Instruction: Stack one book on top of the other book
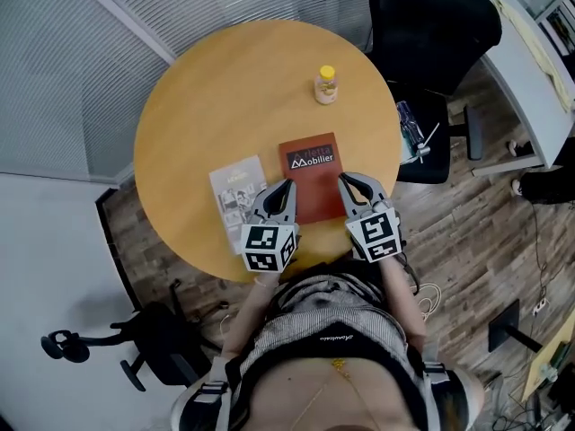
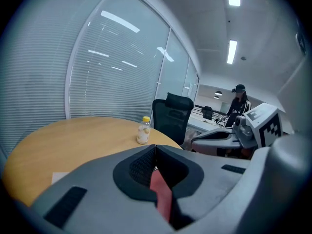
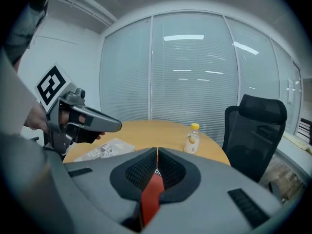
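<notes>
evidently lining up a lift, the left gripper [image 1: 289, 186] and right gripper [image 1: 342, 179], both pinched closed and empty, flank the red book [image 1: 310, 171], which lies flat on the round table [image 1: 207, 106] just beside the grey booklet [image 1: 235, 189].

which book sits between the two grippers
The red book with white lettering on its cover; the left gripper and right gripper flank it. The pale grey book lies outside them, beyond the left gripper.
</notes>
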`<state>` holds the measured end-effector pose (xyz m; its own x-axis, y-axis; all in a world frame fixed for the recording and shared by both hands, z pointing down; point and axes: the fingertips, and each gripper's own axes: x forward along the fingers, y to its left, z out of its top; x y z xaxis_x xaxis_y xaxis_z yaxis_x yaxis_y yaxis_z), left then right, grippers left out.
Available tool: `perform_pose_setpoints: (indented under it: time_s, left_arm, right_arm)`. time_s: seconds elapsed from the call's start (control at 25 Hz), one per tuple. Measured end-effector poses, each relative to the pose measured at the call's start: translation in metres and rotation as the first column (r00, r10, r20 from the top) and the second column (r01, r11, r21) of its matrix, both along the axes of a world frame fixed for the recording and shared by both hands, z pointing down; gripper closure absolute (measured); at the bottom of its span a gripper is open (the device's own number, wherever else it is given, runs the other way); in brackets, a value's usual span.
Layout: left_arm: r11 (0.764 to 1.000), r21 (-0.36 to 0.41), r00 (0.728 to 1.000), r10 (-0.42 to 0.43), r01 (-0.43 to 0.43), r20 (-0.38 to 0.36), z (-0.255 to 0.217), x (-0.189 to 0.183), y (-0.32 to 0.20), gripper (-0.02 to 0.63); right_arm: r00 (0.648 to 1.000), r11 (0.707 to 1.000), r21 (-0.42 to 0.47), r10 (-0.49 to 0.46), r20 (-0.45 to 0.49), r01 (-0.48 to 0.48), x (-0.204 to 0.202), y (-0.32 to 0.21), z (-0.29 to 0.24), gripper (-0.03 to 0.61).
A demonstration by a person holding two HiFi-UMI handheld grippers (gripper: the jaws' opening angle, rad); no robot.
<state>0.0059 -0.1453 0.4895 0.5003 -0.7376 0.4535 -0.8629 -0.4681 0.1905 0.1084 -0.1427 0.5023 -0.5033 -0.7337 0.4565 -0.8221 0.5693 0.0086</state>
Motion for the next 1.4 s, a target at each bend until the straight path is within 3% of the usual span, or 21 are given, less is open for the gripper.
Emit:
perform_pose_setpoints:
  time_s: [0.56, 1.0, 1.4]
  left_arm:
    - [0.980, -0.201, 1.000, 0.003, 0.000, 0.015, 0.085, -0.010, 0.002, 0.592]
    - [0.956, -0.294, 0.999, 0.010, 0.006, 0.052, 0.128, -0.014, 0.006, 0.592]
    - [0.904, -0.425, 0.999, -0.033, 0.032, 0.005, 0.162, -0.022, 0.016, 0.592]
  right_arm:
    - [0.998, 0.987, -0.156, 0.017, -0.056, -0.026, 0.003, 0.001, 0.068, 0.554]
    - [0.996, 0.963, -0.269, 0.000, -0.085, -0.023, 0.006, 0.005, 0.114, 0.554]
    - [0.996, 0.922, -0.382, 0.039, -0.075, -0.065, 0.017, 0.009, 0.148, 0.551]
